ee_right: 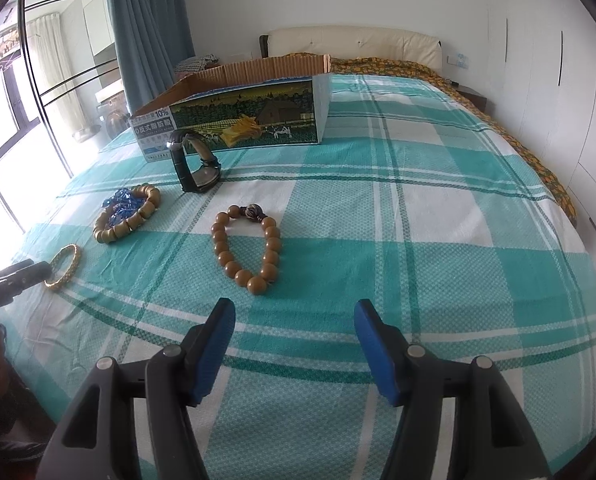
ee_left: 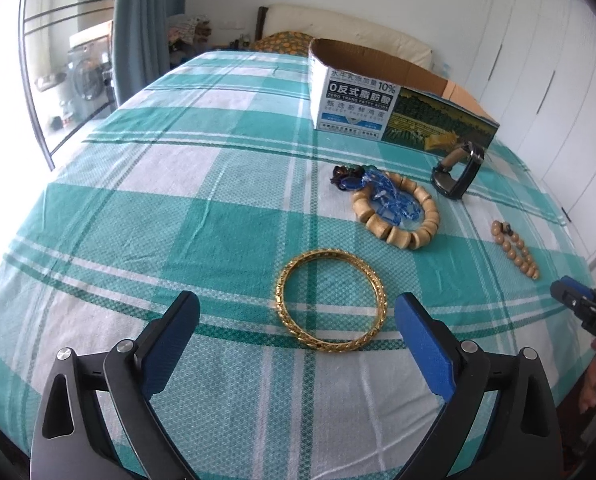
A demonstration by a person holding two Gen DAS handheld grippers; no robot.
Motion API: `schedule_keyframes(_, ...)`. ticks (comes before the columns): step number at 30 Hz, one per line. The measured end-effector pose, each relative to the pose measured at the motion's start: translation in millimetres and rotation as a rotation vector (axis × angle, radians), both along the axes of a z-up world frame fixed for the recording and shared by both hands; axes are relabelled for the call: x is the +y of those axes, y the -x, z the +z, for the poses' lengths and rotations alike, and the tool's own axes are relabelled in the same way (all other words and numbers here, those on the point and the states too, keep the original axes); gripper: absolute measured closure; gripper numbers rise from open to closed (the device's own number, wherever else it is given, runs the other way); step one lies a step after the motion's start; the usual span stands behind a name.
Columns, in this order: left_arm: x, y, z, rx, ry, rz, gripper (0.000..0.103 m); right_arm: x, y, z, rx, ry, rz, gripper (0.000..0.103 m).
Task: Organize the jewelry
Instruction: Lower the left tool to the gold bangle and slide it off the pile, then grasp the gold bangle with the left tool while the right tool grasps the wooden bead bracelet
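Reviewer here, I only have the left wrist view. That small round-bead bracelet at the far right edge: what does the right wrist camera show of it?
Observer: The round-bead bracelet lies flat ahead of the open right gripper, untouched.
Operator: Anything special on it?
Observer: A dark striped bead at its far end.
Operator: And the box?
Observer: The cardboard box shows a farm picture along its long side; the watch stands before it.
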State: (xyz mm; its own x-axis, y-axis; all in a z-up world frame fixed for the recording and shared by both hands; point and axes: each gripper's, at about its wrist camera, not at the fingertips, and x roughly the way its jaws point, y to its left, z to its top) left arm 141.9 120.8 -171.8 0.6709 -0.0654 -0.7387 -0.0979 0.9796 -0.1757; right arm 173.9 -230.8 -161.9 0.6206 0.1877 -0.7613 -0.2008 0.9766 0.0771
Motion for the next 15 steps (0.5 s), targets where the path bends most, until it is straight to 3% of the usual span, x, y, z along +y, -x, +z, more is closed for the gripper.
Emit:
schedule_keyframes(2,5.4,-3.1,-2.1,0.020,0.003,0.033,0.005,-2.9,-3.5,1.0,-0.001,0.000,-0.003,0.040)
schedule_keyframes(7,3.2,-12.6,-10.5,0.067,-0.092,0.081,0.005,-0.2,-25.7,6.6,-0.008,0.005,0.016,0.040)
schedule_keyframes(11,-5.2,-18.1,-17.5,0.093,-0.166,0.077,0.006,12.0,-46.5,2.2,0.006,0.022,0.065,0.040)
schedule_keyframes(14,-6.6,-18.5,-17.4,0.097,-0.167,0.067,0.005,23.4,-60.3,-8.3,0.047,0.045,0.101,0.041)
schedule_keyframes(15,-6.4,-18.6,-17.5,0.098,-0.165,0.067,0.005,26.8,-62.9,-12.1,0.065,0.053,0.112,0.051)
